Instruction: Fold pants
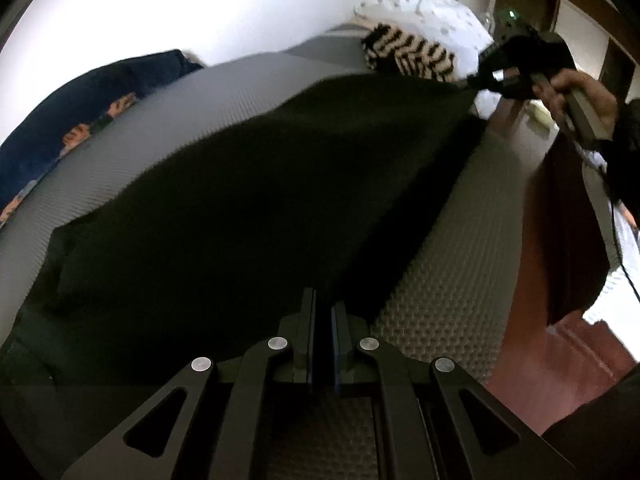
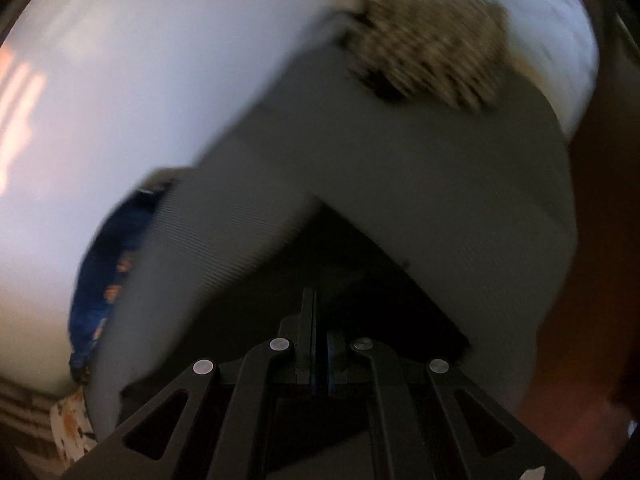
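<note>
We see dark, near-black fabric pants spread across a grey ribbed foam mat. The left gripper sits at the near edge of the cloth, its jaws clenched with the dark fabric pinched between them. At the far right corner, the right gripper grips the pants' corner, a hand wrapped around its handle; that corner looks lifted off the mat.

In the right wrist view, heavily blurred, the right gripper has its jaws clenched on a triangular flap of the same dark cloth, with the grey mat beyond.

Around the mat: a navy blue cloth with orange print at the left edge, a black-and-cream zebra-striped piece at the far end, and white patterned fabric behind it. Reddish-brown wood shows to the right.
</note>
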The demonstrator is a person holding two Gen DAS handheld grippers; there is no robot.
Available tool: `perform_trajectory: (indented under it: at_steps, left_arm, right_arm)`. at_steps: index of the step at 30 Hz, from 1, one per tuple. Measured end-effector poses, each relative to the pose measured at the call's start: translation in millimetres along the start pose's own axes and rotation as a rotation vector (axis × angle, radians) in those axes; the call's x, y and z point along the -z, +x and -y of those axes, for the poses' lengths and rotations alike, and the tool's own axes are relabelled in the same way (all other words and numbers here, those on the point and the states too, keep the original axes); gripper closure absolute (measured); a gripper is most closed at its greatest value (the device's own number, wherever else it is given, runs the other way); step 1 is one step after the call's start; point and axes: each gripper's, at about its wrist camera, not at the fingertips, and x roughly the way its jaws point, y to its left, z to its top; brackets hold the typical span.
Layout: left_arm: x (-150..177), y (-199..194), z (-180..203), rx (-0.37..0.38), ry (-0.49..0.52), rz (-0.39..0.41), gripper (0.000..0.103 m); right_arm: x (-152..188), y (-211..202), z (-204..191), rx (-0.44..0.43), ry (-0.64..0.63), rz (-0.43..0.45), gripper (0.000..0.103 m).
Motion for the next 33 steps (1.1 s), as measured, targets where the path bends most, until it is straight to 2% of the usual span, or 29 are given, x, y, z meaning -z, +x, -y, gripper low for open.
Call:
perform_trajectory:
  at_steps: [3, 5, 10, 13, 19, 23, 26, 29, 33]
  left_arm:
    - [1, 0, 2, -0.005, 0.02, -0.002, 0.096]
    - [0, -2, 0, 0.006, 0.015, -0.005, 0.096]
    - [0, -3, 1, 0.011, 0.037, -0.011, 0.096]
    - [1, -1, 4, -0.002, 0.043, -0.011, 0.096]
    - [1, -1, 3, 0.002, 0.016, -0.012, 0.095]
    - [1, -1, 3, 0.002, 0.007, -0.01, 0.095]
    - [1, -1, 1, 0.003, -0.003, -0.009, 0.095]
    - [2, -2, 2, -0.004, 0.001, -0.007, 0.095]
    - [2, -1, 2, -0.005, -0.007, -0.006, 0.095]
  right_arm:
    - [15, 16, 21, 0.036, 0.02, -0.019, 0.099]
    - [19, 16, 21, 0.055, 0.002, -0.014, 0.1]
    - [20, -3, 24, 0.019, -0.002, 0.055, 0.1]
    - [19, 16, 34, 0.021, 0.008, 0.001, 0.098]
    - [12, 17, 57, -0.186, 0.156, -0.032, 0.084]
    - [9, 19, 75, -0.308, 0.25, -0.064, 0.083]
    - [3, 20, 78, -0.32, 0.267, -0.063, 0.083]
    - [-4, 29, 78, -0.378, 0.288, -0.113, 0.083]
    - [-6, 24, 83, -0.429, 0.32, -0.092, 0.083]
